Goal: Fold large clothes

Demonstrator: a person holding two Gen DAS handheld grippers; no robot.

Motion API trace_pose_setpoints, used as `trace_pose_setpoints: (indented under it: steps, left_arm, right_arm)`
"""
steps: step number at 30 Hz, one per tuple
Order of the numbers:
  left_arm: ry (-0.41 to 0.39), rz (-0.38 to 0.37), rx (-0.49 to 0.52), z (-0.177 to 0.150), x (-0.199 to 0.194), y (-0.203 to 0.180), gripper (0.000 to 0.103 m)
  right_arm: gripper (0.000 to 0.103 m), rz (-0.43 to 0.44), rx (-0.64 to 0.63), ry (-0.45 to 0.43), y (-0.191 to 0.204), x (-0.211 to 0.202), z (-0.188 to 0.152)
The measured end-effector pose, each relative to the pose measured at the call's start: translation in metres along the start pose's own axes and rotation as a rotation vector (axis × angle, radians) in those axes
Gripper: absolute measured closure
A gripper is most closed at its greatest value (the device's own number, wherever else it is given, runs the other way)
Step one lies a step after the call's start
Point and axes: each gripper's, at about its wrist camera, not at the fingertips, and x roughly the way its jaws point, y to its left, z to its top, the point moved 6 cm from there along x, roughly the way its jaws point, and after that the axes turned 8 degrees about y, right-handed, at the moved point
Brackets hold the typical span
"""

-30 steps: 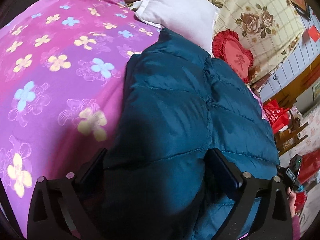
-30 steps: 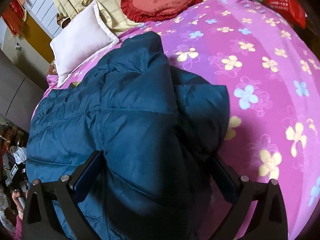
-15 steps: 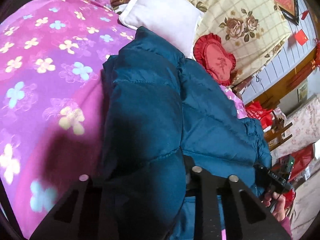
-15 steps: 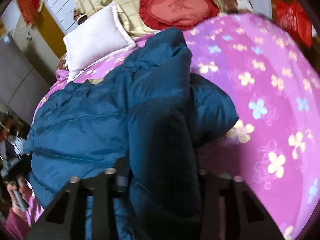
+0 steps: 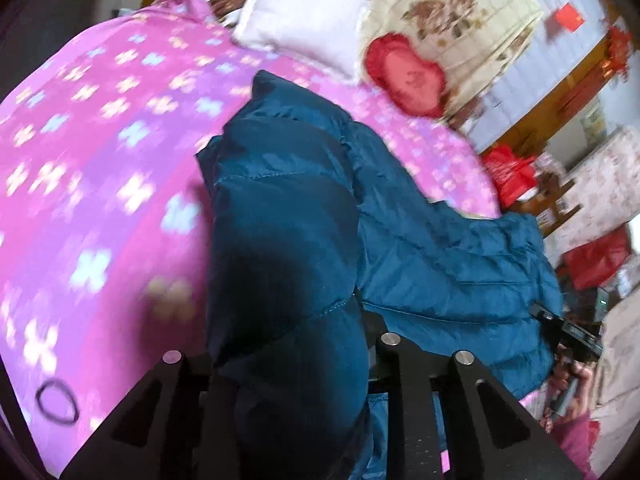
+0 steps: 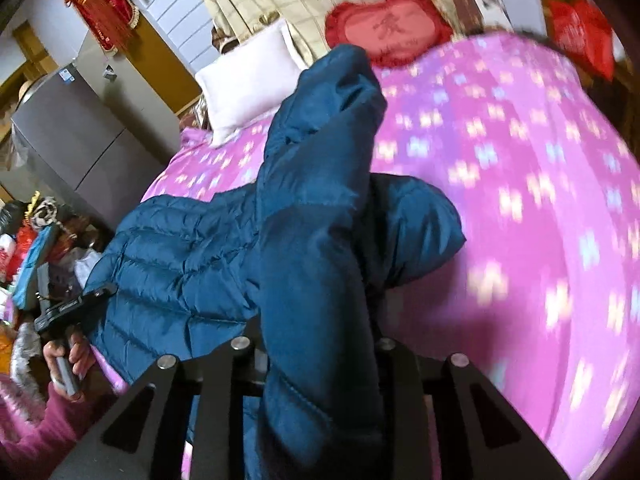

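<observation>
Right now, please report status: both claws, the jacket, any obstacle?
Left claw shut on blue jacket. Right claw shut on it too. Jacket partly lifted off pink bedspread. Hair tie lies beside.

jacket on bedspread, pillow behind, cushion beside pillow

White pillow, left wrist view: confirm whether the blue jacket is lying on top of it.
No: the blue jacket lies on the pink floral bedspread, apart from the white pillow near the headboard.
</observation>
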Motion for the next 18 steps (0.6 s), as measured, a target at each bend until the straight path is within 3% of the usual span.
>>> trace_pose_setpoints:
  steps: [2, 3, 4, 5, 6, 7, 10, 13, 18]
  left_arm:
    - [0.025, 0.065, -0.044, -0.013, 0.017, 0.018, 0.085]
    - [0.038, 0.095, -0.07, -0.016, 0.028, 0.026, 0.075]
    - [0.035, 0.119, -0.092, -0.019, 0.037, 0.034, 0.061]
    - [0.011, 0.134, -0.108, -0.02, 0.04, 0.039, 0.056]
    - [-0.018, 0.15, -0.118, -0.021, 0.04, 0.041, 0.05]
    - [-0.03, 0.163, -0.121, -0.022, 0.038, 0.042, 0.049]
    - [-0.061, 0.239, -0.083, -0.027, 0.026, 0.035, 0.049]
    - [-0.106, 0.303, -0.048, -0.034, 0.008, 0.028, 0.05]
    - [-0.228, 0.353, -0.048, -0.039, -0.026, 0.02, 0.05]
  right_arm:
    - [0.068, 0.003, 0.05, 0.026, -0.01, 0.007, -0.031]
    - [0.063, -0.015, 0.069, 0.036, -0.016, 0.014, -0.04]
    - [0.053, -0.039, 0.1, 0.047, -0.025, 0.024, -0.049]
    - [0.047, -0.063, 0.13, 0.052, -0.034, 0.035, -0.055]
    - [0.032, -0.103, 0.15, 0.048, -0.043, 0.047, -0.059]
    - [0.027, -0.119, 0.163, 0.038, -0.047, 0.052, -0.059]
    - [0.027, -0.164, 0.173, 0.018, -0.044, 0.053, -0.059]
    - [0.027, -0.275, 0.112, 0.001, -0.028, 0.036, -0.061]
    - [0.025, -0.388, 0.009, -0.131, 0.009, -0.01, -0.058]
